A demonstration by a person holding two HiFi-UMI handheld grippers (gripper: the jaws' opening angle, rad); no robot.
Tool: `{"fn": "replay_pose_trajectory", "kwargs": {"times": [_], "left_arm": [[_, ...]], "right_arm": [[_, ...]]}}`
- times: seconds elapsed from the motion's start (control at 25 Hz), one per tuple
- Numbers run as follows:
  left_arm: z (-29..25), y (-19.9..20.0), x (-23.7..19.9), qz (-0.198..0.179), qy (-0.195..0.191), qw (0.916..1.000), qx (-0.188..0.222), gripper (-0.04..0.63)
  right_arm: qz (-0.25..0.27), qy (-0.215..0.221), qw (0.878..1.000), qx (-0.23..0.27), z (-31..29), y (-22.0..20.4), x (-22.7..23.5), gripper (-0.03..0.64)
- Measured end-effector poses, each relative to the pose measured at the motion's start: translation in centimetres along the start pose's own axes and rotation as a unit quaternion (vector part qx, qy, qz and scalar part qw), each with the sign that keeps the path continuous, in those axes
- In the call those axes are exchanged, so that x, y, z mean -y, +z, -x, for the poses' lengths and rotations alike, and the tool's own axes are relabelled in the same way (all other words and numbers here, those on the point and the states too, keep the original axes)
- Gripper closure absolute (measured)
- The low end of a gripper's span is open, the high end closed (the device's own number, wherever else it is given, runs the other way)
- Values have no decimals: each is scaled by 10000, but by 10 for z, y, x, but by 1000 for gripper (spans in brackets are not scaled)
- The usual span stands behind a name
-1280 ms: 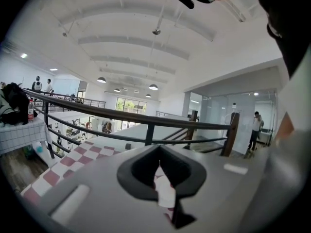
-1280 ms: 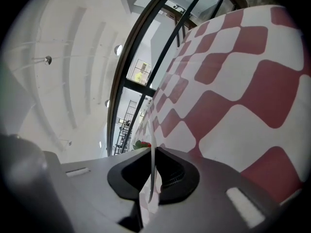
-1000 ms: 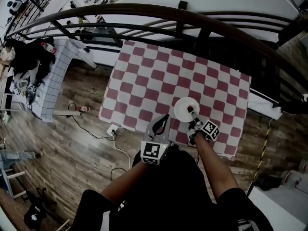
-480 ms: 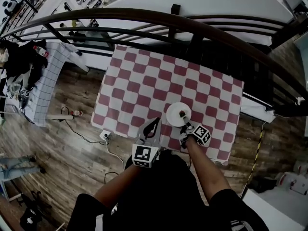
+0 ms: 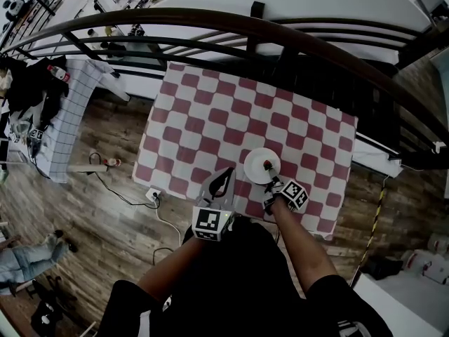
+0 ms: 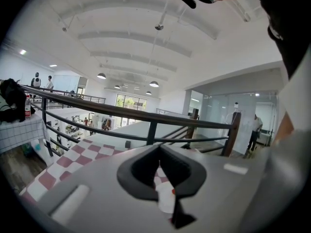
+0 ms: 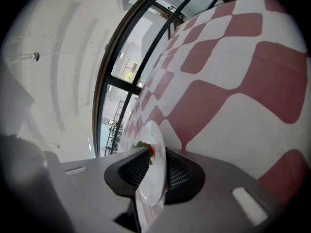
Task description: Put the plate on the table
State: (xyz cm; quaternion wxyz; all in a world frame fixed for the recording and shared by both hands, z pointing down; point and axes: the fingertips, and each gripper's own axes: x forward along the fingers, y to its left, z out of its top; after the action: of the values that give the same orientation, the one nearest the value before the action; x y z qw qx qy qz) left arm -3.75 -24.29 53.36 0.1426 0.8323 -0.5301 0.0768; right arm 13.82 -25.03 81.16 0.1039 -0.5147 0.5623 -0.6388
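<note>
White and glossy, the round plate (image 7: 151, 165) has its thin rim between the ribbed black pads of your right gripper (image 7: 153, 155). Those jaws are opening: a gap shows beside one pad. A small red and green mark sits on the plate right at the jaw tips. From the head view the plate (image 5: 258, 161) is a full disc on the red-and-white checked tablecloth (image 5: 203, 118), reaching ahead of the right gripper (image 5: 269, 174). Your left gripper (image 5: 226, 178) is pinched to a point on nothing, with the plate off to one side of its tips.
</note>
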Motion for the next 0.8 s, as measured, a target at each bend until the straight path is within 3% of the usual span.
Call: {"fn": "replay_pose_trajectory", "kwargs": {"times": [0.12,0.64,0.8], "left_arm": [[-2,4,-5,17,57,10000,48,585],[2,6,2,133,58,9998,145,586],[4,5,6,127,45,9998,177,586]], "right_arm": [[11,-130,9999,12,2,4,5,484],[647,-781,9942,-364,15,2,7,353],[790,-813,9927,-405,23,4,7,344]]}}
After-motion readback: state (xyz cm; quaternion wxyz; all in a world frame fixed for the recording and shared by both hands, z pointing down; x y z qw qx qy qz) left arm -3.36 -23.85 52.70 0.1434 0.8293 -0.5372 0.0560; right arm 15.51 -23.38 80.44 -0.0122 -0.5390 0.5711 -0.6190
